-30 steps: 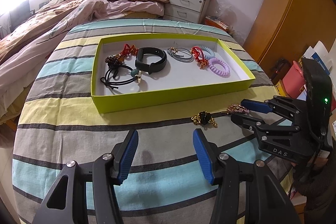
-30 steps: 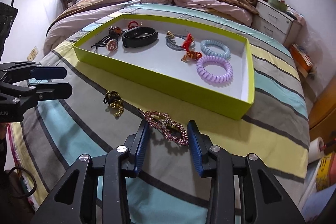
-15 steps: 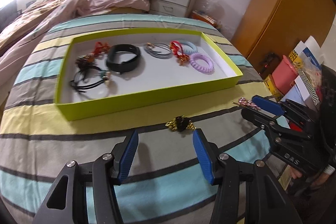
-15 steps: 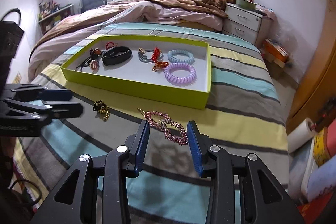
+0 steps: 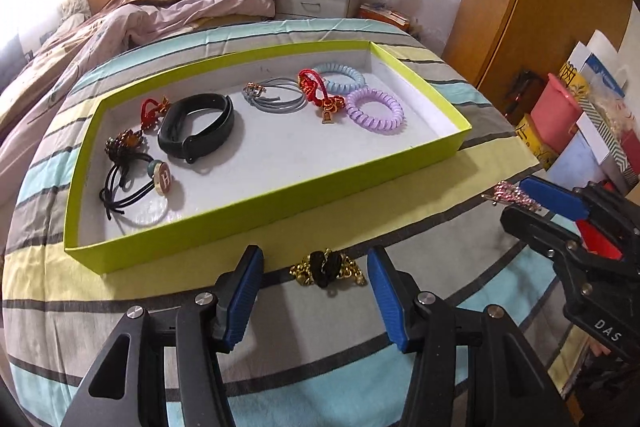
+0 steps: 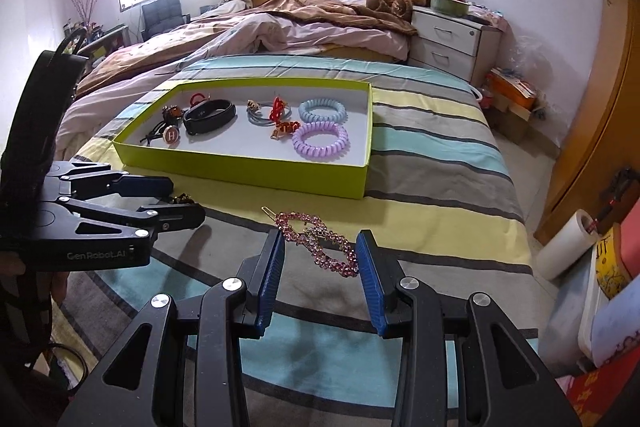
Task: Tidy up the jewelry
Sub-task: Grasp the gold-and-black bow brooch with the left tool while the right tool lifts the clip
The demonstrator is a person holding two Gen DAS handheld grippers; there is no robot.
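Note:
A lime-green tray [image 5: 248,203] [image 6: 240,169] on the striped bedspread holds several hair ties and bracelets, among them a black band [image 5: 196,133] and a purple coil tie [image 5: 374,110]. A gold-and-black chain piece [image 5: 326,269] lies on the spread in front of the tray, between the pads of my open left gripper [image 5: 316,291]. A pink rhinestone hair clip [image 6: 320,245] lies between the pads of my open right gripper [image 6: 320,267]; the clip's tip also shows in the left wrist view [image 5: 508,193].
The bed's right edge drops to the floor, with bags and boxes [image 5: 576,123] and a paper roll [image 6: 568,247] beside it. A crumpled duvet [image 6: 280,35] and a white nightstand [image 6: 452,39] lie beyond the tray. A wooden wardrobe [image 6: 592,107] stands at right.
Both grippers have moved forward and lower over the spread. The chain piece now sits between the left pads. The hair clip stays between the right pads. Both remain open.

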